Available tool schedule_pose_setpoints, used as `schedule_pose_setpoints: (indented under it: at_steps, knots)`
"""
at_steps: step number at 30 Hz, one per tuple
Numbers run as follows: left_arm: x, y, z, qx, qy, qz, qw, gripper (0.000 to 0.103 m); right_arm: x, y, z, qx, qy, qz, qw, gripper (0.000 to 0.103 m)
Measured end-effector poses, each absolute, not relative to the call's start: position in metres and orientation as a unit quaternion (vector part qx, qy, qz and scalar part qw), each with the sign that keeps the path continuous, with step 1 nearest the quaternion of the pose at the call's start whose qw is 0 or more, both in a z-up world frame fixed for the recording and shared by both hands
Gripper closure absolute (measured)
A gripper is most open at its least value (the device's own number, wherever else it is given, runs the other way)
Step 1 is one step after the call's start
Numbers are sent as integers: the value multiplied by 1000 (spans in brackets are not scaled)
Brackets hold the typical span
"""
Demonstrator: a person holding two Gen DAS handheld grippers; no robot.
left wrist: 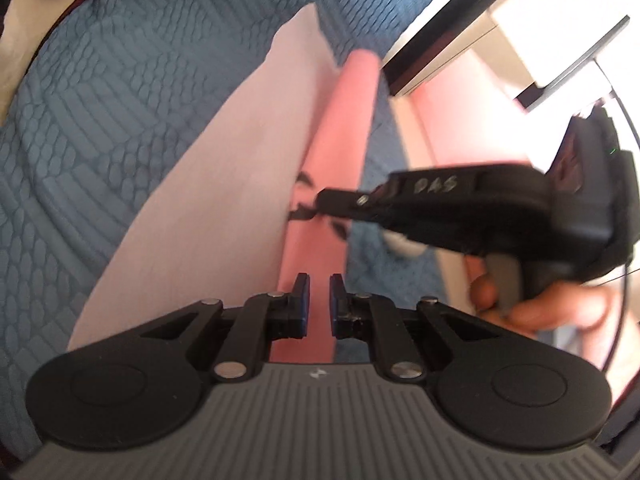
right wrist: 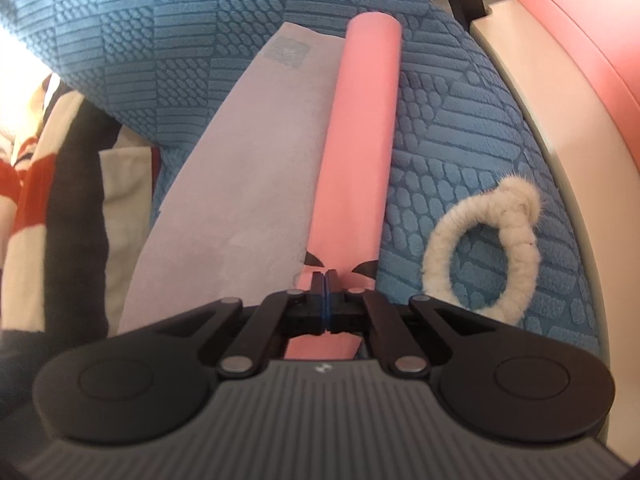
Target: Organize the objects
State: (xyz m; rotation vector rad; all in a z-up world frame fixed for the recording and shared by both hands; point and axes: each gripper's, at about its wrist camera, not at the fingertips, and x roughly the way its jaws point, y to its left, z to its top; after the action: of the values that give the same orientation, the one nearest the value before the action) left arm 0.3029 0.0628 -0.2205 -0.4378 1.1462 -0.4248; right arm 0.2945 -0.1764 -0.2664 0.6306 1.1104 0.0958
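The right claw (right wrist: 326, 276) is pinching the pink roll's (right wrist: 360, 140) near end, mid-frame on the blue blanket (right wrist: 460, 120). The left claw (left wrist: 319, 286) is spread a little over it. A white ring (right wrist: 484, 240) lies at right.

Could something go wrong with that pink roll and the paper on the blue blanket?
Maybe. The right gripper pinches only the near end of the pink roll, so the long free end could droop or bend if it is lifted. The pale sheet lies against the roll, so it might get dragged or creased. The left gripper is open just above the same roll, close to the right one, so the two could bump.
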Motion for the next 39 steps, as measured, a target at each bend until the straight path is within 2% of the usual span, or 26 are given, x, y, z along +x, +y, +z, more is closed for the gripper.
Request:
schedule_pose_setpoints:
  at_steps: [7, 10, 12, 13, 14, 16, 30, 33, 36, 38, 39]
  knots:
    - [292, 60, -223, -148, 538, -172, 812, 91, 295, -176, -265, 290, 518, 45, 803, 103]
    - [293, 61, -225, -151, 539, -173, 811, 91, 295, -179, -257, 293, 498, 44, 815, 94]
    - [294, 62, -228, -155, 540, -173, 809, 91, 296, -187, -250, 293, 475, 36, 829, 92]
    - [294, 62, -229, -156, 540, -174, 809, 91, 297, -192, -247, 292, 467, 29, 834, 86]
    - [294, 62, -230, -155, 540, -174, 809, 91, 300, -196, -246, 293, 461, 25, 837, 73]
    - [294, 62, -230, -154, 539, -175, 809, 91, 307, -203, -245, 289, 456, 15, 842, 59]
    - [290, 66, -226, -155, 538, -175, 810, 91, 314, -198, -270, 337, 481, 91, 804, 59]
    - [291, 68, -226, -164, 539, -174, 808, 91, 304, -191, -272, 338, 489, 113, 796, 62]
    - [291, 69, -227, -167, 539, -173, 807, 91, 293, -185, -274, 335, 494, 119, 793, 76]
    - [291, 70, -227, -170, 539, -172, 807, 91, 287, -182, -274, 329, 495, 107, 797, 93]
    - [291, 70, -227, -172, 538, -171, 807, 91, 285, -182, -274, 330, 494, 101, 798, 95]
